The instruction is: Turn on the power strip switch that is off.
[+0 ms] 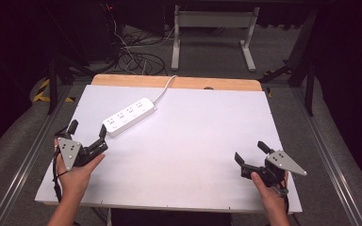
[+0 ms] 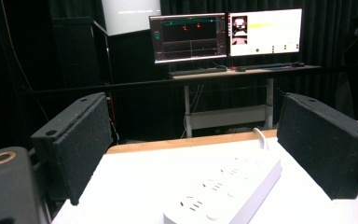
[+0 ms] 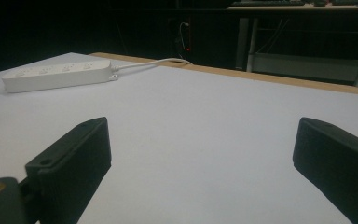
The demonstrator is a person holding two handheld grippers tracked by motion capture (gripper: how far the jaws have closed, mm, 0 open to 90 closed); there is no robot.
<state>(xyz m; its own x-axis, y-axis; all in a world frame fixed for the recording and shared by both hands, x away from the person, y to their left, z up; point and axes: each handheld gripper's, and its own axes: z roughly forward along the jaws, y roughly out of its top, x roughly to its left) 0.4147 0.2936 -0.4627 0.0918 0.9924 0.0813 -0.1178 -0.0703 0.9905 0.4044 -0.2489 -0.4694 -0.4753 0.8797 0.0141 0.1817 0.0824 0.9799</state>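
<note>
Left gripper [image 1: 86, 128], jaws spread and empty, faces the power strip [image 1: 129, 116] lying just ahead at the table's [image 1: 193, 155] far left; right gripper [image 1: 250, 153] rests released, well apart. Straddle the strip squarely before closing.

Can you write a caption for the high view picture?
Two open grippers, left and right, rest on a white table near a power strip.

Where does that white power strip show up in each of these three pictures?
High view: the power strip lies slantwise on the table's far left part, ahead of the left gripper.
Left gripper view: bottom centre, close, between the two black jaws.
Right gripper view: upper left, far across the table.
Shared landmark: the wooden strip along the table's far edge.
</note>
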